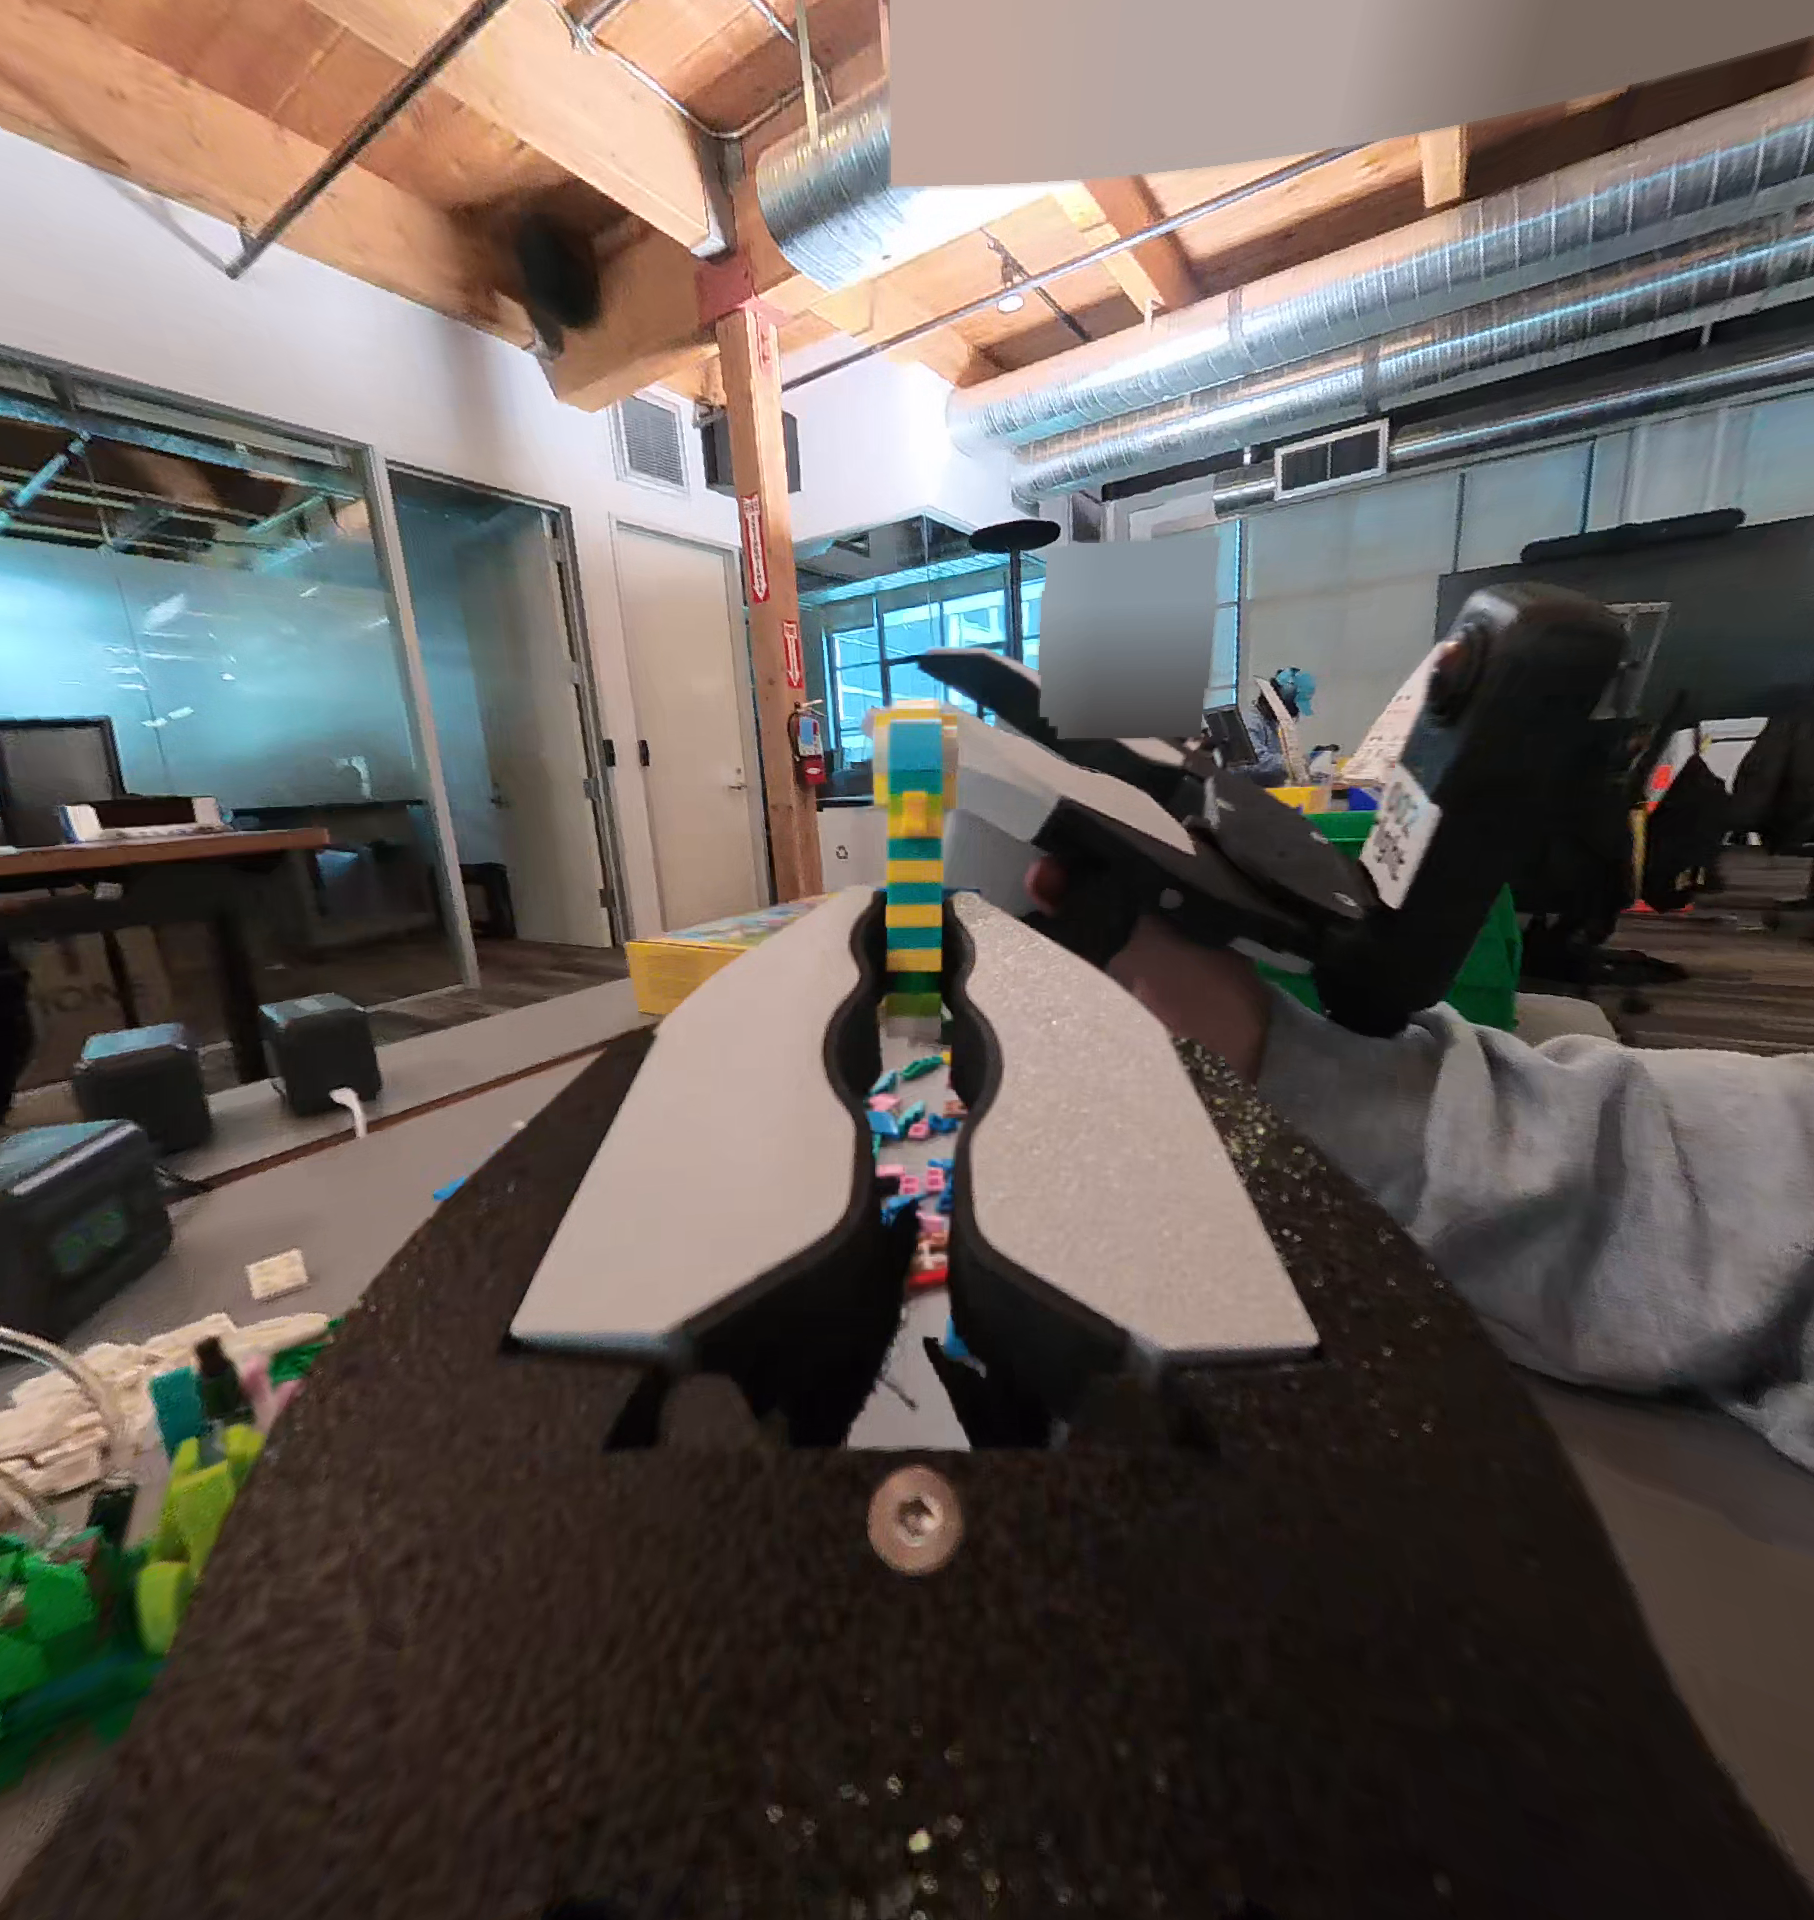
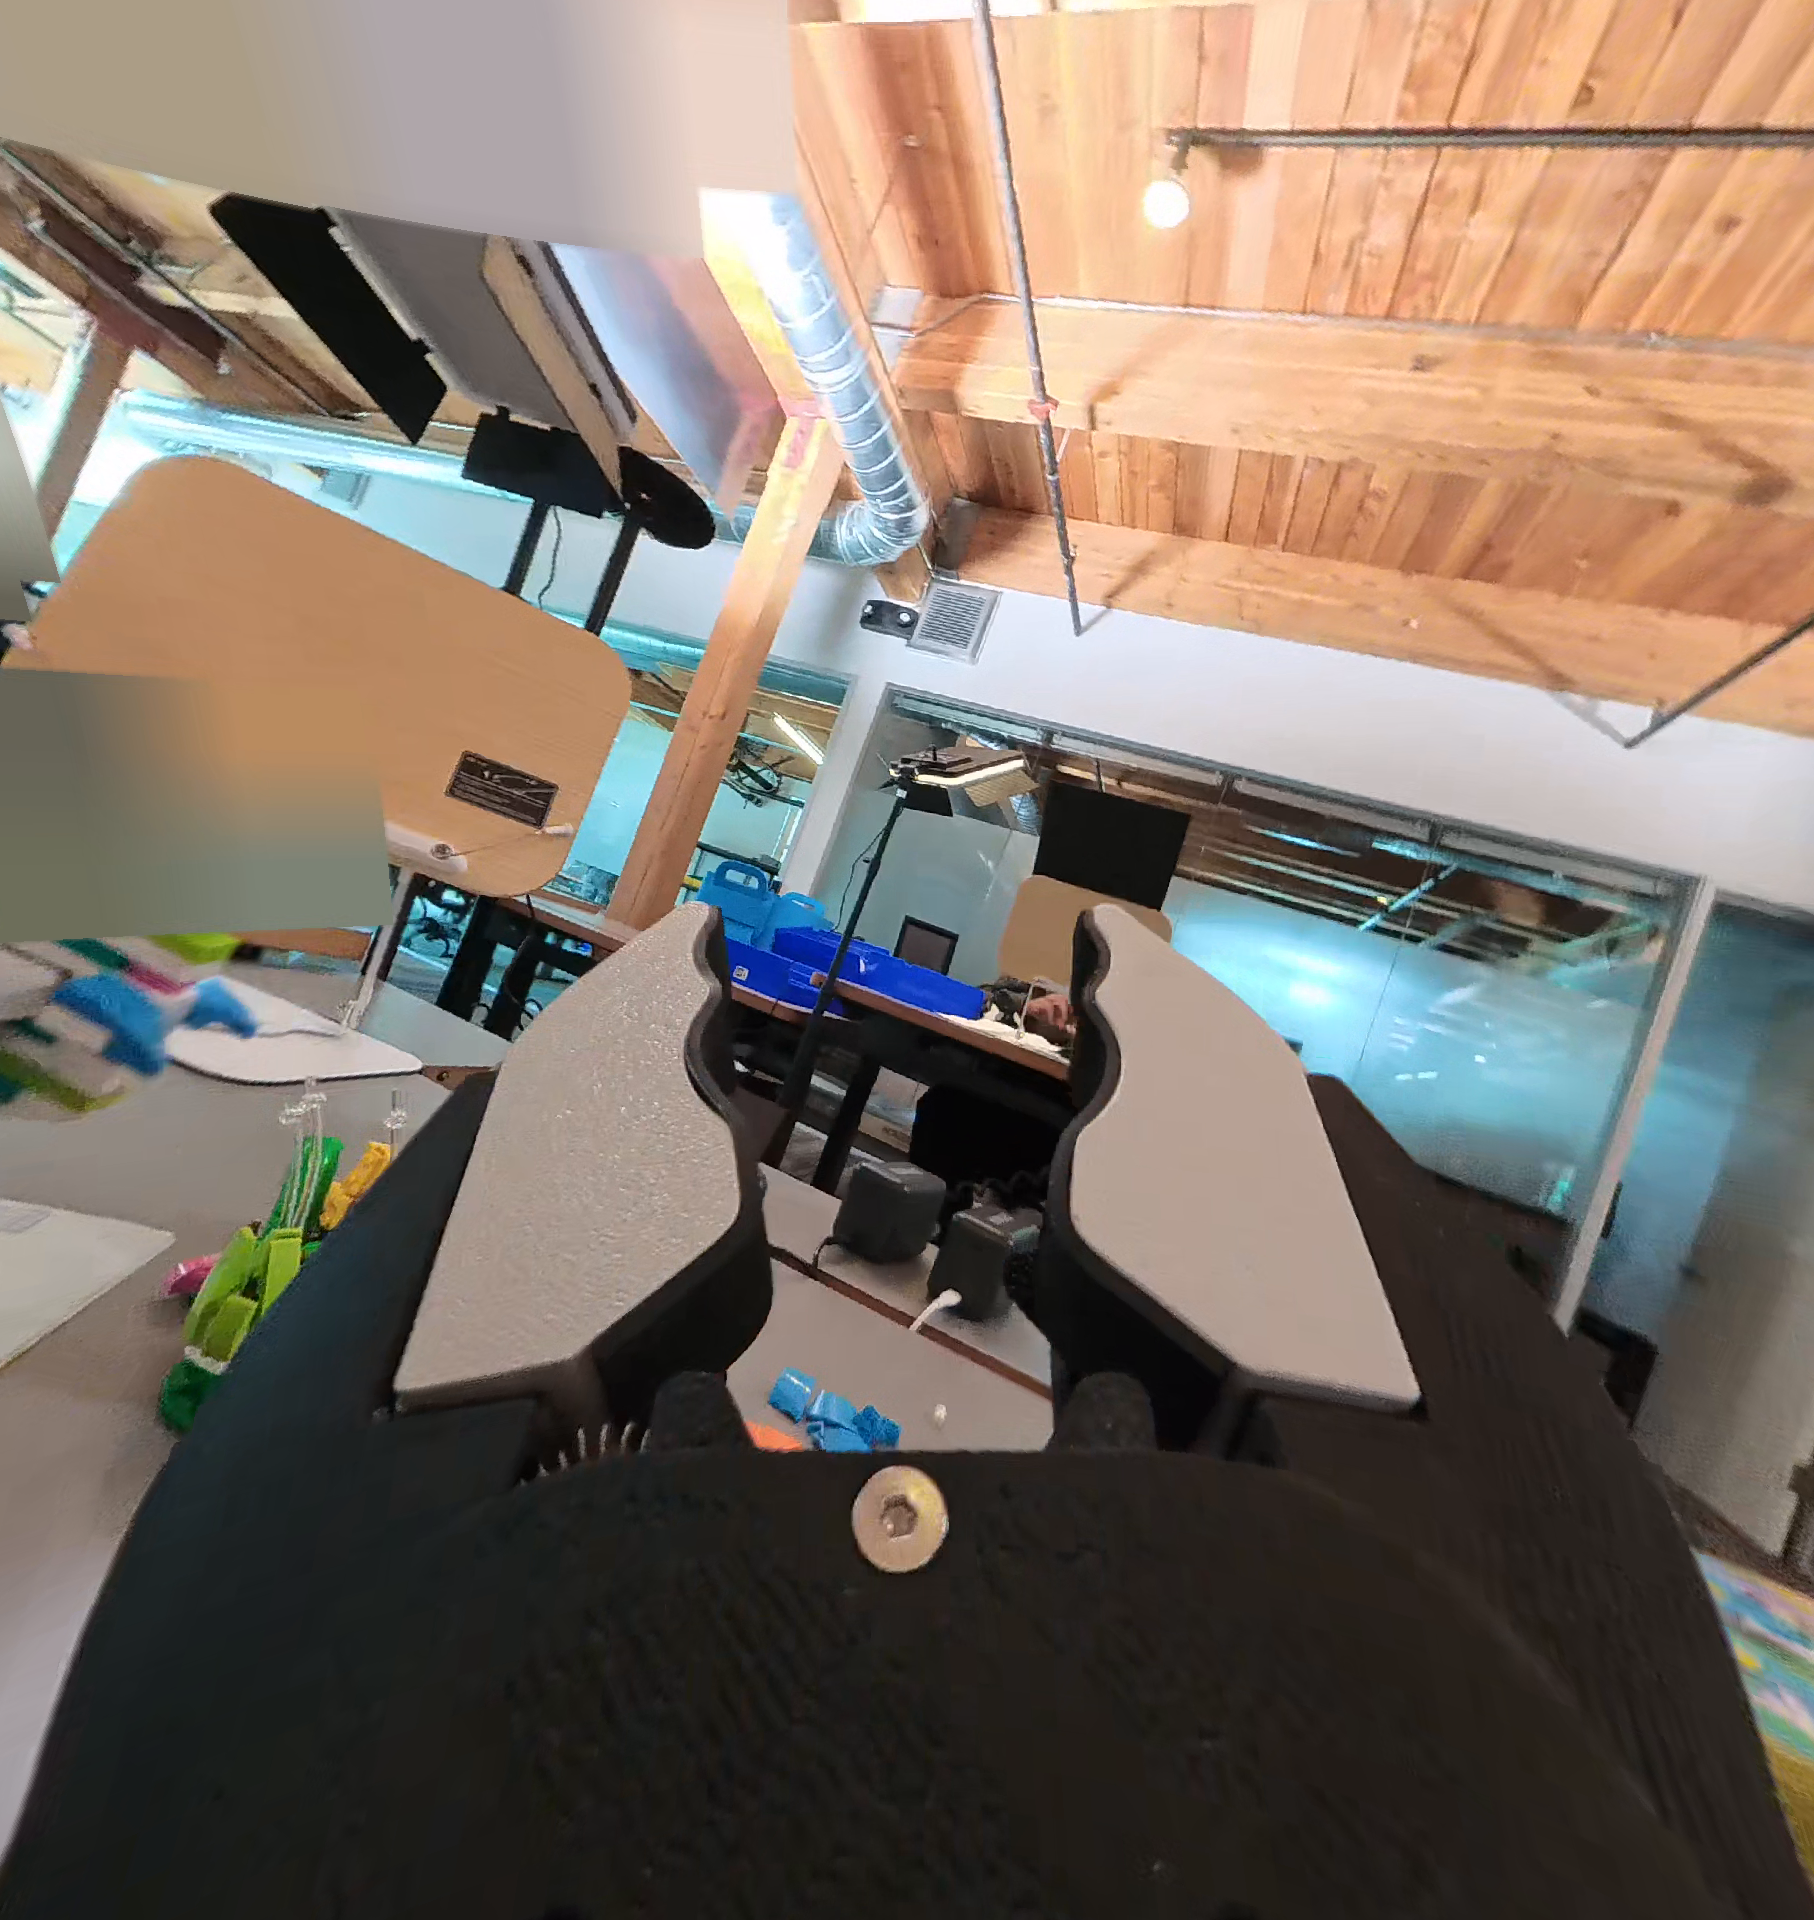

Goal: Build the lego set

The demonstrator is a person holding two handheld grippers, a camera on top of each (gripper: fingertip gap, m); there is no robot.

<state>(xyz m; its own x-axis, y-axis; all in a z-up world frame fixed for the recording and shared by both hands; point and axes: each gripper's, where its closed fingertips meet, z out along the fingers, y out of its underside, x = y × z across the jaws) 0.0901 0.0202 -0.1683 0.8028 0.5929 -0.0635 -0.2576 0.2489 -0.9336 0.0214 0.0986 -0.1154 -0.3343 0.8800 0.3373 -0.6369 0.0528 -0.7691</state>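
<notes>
A slim Lego tower (image 1: 913, 894) of yellow and teal stripes on a green base stands upright between my left gripper's tips. My left gripper (image 1: 911, 920) is shut on its lower part. The tower's teal and yellow top rises above the fingers. My right gripper (image 2: 898, 935) is open and empty, tilted up toward the ceiling. In the left wrist view it (image 1: 970, 748) is held by a hand in a grey sleeve, with its jaws just right of the tower's top. I cannot tell whether it touches the tower.
Small pink and blue loose pieces (image 1: 913, 1143) lie on the grey table (image 1: 259, 1226) below the left fingers. Green pieces (image 1: 41, 1621) and white pieces (image 1: 103, 1382) lie at the left. A yellow box (image 1: 705, 956) stands behind. Black power units (image 1: 51, 1226) sit at the left. Blue pieces (image 2: 830, 1418) and green pieces (image 2: 248, 1278) lie under the right gripper.
</notes>
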